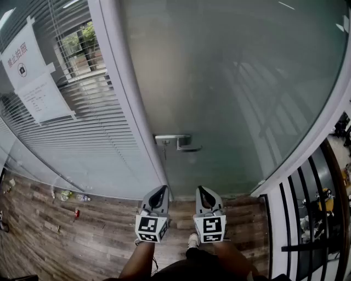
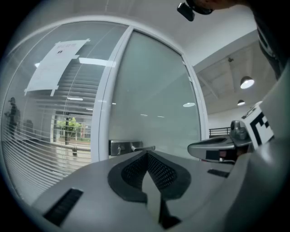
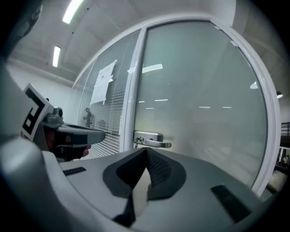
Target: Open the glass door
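Left tongs (image 1: pixel 162 189) and right tongs (image 1: pixel 201 190), both pinched together empty, hang short of the door handle (image 1: pixel 185 144).

**Interior of an office building, viewed from the corridor.** A frosted glass door (image 1: pixel 236 82) in a white frame carried a metal lever handle (image 1: pixel 184 144). Beside it stood a glazed partition (image 1: pixel 55 170) with horizontal blinds (image 1: pixel 98 110) behind the pane and printed paper notices (image 1: pixel 43 96) stuck to it. The floor (image 1: pixel 66 236) was wood-patterned plank. Strip lights (image 3: pixel 72 11) ran along the ceiling. Round pendant lamps (image 2: pixel 247 82) hung over an open area edged by a black railing (image 1: pixel 301 214). Trees (image 1: pixel 82 38) showed through a far window beyond the blinds.
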`<state>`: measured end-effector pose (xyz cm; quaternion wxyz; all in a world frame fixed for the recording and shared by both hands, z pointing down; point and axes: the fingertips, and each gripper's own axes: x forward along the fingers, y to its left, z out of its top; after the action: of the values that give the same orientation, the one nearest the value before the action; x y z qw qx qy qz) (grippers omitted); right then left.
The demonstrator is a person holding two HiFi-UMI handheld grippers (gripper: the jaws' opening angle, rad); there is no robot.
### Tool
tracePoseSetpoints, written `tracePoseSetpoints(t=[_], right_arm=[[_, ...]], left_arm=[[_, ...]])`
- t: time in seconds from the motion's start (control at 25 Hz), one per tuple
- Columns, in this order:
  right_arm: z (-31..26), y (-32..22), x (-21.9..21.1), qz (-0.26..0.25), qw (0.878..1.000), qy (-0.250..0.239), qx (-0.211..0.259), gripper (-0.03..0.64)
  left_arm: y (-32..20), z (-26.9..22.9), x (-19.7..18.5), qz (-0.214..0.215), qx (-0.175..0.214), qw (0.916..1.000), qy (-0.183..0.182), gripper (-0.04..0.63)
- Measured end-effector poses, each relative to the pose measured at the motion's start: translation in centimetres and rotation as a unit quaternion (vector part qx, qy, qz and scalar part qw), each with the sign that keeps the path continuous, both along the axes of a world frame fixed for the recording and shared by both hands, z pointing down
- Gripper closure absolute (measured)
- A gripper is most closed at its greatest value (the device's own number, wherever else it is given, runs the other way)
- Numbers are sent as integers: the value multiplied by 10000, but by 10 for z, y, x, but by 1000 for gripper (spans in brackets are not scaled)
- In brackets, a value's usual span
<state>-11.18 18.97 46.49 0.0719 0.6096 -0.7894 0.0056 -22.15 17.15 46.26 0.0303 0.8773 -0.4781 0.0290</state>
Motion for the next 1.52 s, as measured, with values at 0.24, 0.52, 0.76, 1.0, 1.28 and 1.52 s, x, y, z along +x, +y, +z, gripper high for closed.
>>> tracePoseSetpoints(t=[0.24,0.52,0.76,1.0,1.28,1.52], right_arm=[[6,-61,10,-469,9985,-154,-229,603],[15,-105,3,-762,9959,-12,-495,603],[3,-135,4,-1283,9865,915,-440,599],[9,-165,-1,-1995,9442,2500,-783,514],[39,-178,-12,-2775,8701,3944,-1019,439],[61,-193,-17,-3354,8073,4644,-1419,430]], left_arm=[[-53,2,14,-89,-141,9998,-103,592],[-84,17,16,-202,-275,9991,-266,592],[-106,32,14,-289,-189,9987,-380,592],[-123,31,18,-116,235,9935,-1104,592],[-131,35,24,62,154,9938,-1096,592],[-145,46,-1,-132,132,9898,-1415,592]])
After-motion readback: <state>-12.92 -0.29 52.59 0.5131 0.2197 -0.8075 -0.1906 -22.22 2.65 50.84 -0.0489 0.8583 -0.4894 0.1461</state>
